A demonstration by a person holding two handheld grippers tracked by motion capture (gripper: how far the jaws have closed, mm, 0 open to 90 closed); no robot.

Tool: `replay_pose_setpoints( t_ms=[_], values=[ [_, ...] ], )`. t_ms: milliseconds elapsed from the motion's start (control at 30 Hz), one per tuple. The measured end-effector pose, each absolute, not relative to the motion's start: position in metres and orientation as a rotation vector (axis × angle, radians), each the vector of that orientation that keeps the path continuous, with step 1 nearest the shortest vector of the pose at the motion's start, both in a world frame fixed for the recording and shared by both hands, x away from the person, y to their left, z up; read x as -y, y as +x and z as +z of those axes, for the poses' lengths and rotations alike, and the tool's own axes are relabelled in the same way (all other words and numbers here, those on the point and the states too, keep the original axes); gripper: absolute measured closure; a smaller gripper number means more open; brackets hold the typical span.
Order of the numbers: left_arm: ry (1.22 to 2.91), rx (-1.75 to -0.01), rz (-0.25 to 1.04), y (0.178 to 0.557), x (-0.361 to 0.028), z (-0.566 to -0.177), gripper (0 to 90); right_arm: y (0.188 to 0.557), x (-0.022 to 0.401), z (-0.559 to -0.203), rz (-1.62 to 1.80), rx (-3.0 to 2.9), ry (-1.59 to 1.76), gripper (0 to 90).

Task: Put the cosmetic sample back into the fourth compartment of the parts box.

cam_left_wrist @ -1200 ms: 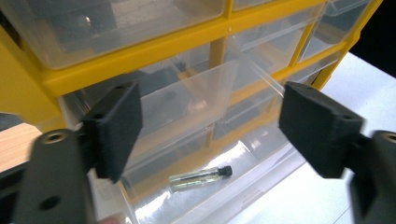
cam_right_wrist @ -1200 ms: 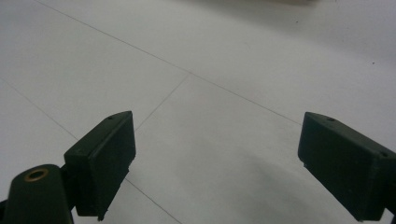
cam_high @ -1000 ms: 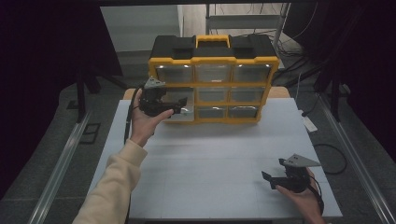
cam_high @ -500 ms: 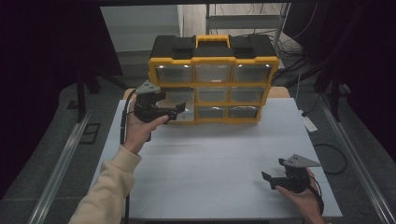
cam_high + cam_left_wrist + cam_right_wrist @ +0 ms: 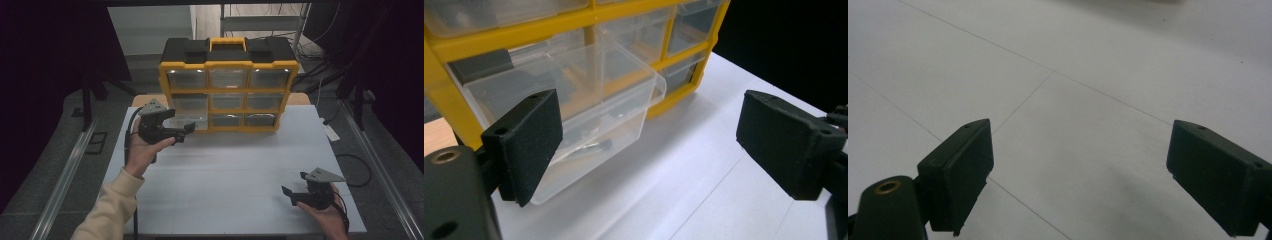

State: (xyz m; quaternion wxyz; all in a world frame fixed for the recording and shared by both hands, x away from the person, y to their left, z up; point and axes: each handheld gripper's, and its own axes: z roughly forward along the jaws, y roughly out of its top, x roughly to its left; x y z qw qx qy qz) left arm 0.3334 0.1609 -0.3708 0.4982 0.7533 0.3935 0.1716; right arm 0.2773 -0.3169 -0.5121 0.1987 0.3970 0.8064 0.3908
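From my seat, the organiser (image 5: 574,30) runs off the top and left edges in the left gripper view. I can't identify the small dark parts (image 5: 591,147) lying in its pulled-out clear drawer (image 5: 624,100). In the high view the other drawers' (image 5: 227,78) contents are too small to tell.

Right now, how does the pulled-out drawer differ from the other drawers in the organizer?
The pulled-out drawer, at the cabinet's lower left, juts forward over the table, while the other drawers sit flush in the yellow frame. The pulled-out drawer is nearest the left gripper, whose jaws are open and clear of it; the other drawers lie farther right. All are clear plastic.
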Motion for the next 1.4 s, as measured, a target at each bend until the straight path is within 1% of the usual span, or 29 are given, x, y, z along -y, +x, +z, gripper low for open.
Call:
replay_pose_setpoints(
  t_ms=[533,667,767,867,933,1067,1400],
  values=[
    [1.856,-0.949,0.426,0.293,-0.17,-0.398,12.8,0.276,0.315,-0.512,1.081,-2.257,1.107,12.5],
    [1.88,-0.959,0.434,0.28,-0.173,-0.412,13.3,0.276,0.316,-0.512,1.087,-2.257,1.105,12.6],
    [1.932,-0.966,0.432,0.271,-0.174,-0.427,13.3,0.276,0.315,-0.511,1.091,-2.256,1.106,12.7],
    [1.963,-0.974,0.431,0.262,-0.175,-0.44,13.3,0.277,0.316,-0.511,1.152,-2.267,1.11,12.7],
    [1.958,-0.989,0.433,0.258,-0.177,-0.446,13.5,0.278,0.317,-0.511,1.157,-2.266,1.112,12.6],
    [1.924,-1.026,0.388,0.253,-0.181,-0.461,14.0,0.279,0.316,-0.512,1.16,-2.27,1.117,12.7],
    [1.934,-1.104,0.389,0.24,-0.201,-0.497,13.8,0.279,0.316,-0.513,1.158,-2.278,1.121,12.7]
  ],
)
